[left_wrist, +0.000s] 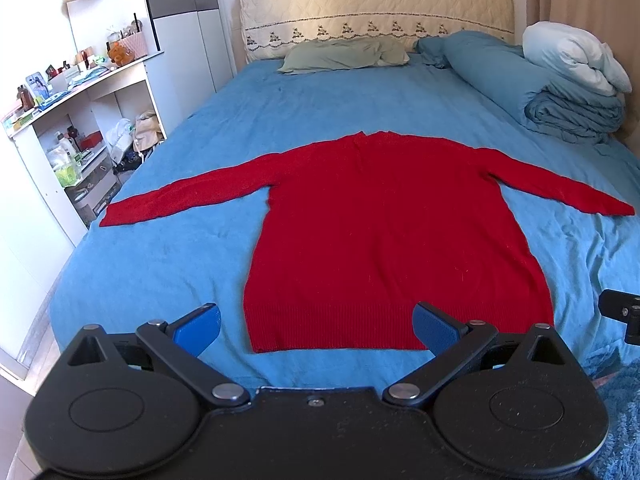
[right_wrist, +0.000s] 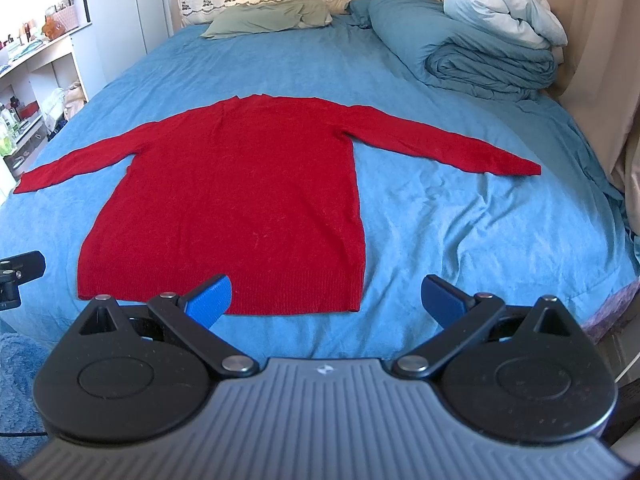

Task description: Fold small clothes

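A red long-sleeved sweater lies flat on the blue bed sheet, both sleeves spread out sideways and the hem toward me. My left gripper hovers open just short of the hem, near its left corner, with nothing between its blue fingertips. My right gripper is open too, hanging in front of the hem's right corner, its left pad over the ribbed edge. Neither gripper touches the cloth.
A green pillow lies at the padded headboard. A rolled blue duvet with a white one on top fills the bed's far right. White shelves crowded with bottles stand left of the bed. A blue rug lies on the floor.
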`<act>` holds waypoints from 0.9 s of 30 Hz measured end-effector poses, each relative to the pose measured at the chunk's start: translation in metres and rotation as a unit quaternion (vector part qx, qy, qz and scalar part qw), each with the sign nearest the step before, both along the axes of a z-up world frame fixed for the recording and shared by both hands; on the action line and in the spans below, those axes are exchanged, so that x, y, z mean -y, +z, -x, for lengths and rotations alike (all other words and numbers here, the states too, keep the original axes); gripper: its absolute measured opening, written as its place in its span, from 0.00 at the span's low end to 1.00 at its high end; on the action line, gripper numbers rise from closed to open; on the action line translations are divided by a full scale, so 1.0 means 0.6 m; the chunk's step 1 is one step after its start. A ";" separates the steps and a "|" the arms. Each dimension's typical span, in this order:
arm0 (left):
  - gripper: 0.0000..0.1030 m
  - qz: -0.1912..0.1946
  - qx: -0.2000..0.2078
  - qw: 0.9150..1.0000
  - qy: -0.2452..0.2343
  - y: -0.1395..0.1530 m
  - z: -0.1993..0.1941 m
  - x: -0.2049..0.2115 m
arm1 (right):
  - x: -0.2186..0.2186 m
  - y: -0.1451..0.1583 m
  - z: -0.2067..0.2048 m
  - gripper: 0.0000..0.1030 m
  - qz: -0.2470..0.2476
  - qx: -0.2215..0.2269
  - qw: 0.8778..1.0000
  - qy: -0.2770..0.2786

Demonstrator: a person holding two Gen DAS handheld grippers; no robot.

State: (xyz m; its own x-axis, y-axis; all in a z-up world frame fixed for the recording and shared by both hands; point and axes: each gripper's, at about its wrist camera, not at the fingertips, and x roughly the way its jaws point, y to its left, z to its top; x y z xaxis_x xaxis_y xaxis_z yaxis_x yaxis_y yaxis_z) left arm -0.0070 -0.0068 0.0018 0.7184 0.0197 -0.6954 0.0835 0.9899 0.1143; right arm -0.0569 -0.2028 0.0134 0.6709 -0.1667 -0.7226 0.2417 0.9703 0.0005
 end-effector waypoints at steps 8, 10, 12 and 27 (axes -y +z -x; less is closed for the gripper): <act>1.00 0.002 0.000 1.000 0.001 0.002 0.000 -0.001 | -0.002 0.001 0.001 1.00 0.002 0.001 1.000 0.001; 1.00 0.002 0.000 1.000 0.002 0.002 0.000 -0.001 | -0.002 0.001 0.001 1.00 0.002 0.002 1.000 0.002; 1.00 0.005 -0.001 1.000 0.002 0.004 0.000 -0.002 | -0.002 0.002 0.000 1.00 0.002 0.001 1.000 0.001; 1.00 0.004 0.000 1.000 0.003 0.007 0.000 -0.006 | -0.003 0.004 0.001 1.00 0.002 0.002 1.000 0.001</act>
